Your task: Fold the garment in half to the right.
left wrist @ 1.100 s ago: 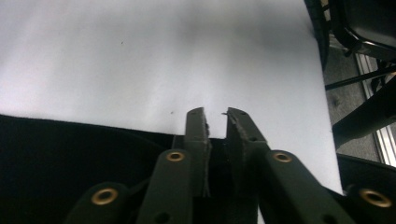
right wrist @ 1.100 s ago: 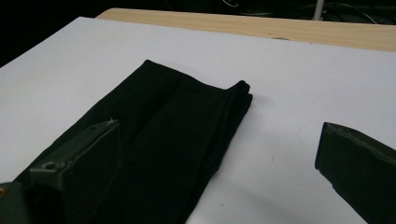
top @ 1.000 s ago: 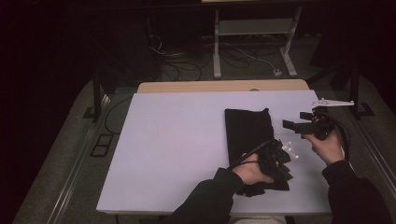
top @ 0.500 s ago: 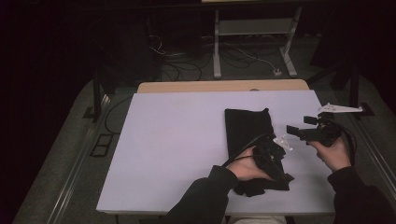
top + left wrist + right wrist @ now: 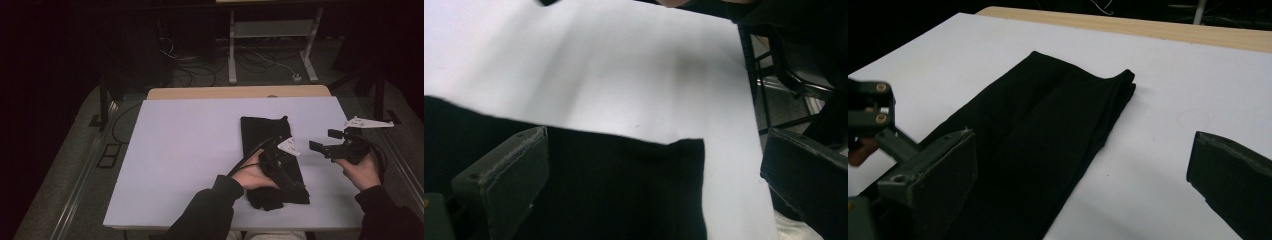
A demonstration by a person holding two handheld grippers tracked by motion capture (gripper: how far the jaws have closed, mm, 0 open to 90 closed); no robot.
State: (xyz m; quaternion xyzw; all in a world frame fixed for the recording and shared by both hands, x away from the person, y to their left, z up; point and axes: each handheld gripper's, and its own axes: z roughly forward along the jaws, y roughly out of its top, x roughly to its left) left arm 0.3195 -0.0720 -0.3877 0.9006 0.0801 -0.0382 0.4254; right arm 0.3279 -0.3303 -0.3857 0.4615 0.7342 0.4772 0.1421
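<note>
Hovering over black cloth (image 5: 265, 137), left tongs (image 5: 280, 170) just spreading, empty; right tongs (image 5: 326, 141) spread

A white table (image 5: 190, 150) with a wooden strip (image 5: 240, 92) along its far edge; cables (image 5: 260, 60) and a metal stand (image 5: 272, 30) on the floor beyond.

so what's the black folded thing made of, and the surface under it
The black garment looks like a matte woven fabric: soft creases, limp folded edges, no shine. The table top seems a smooth, pale lavender-white sheet, maybe laminate or board, over a wooden edge; hard to tell exactly.
</note>
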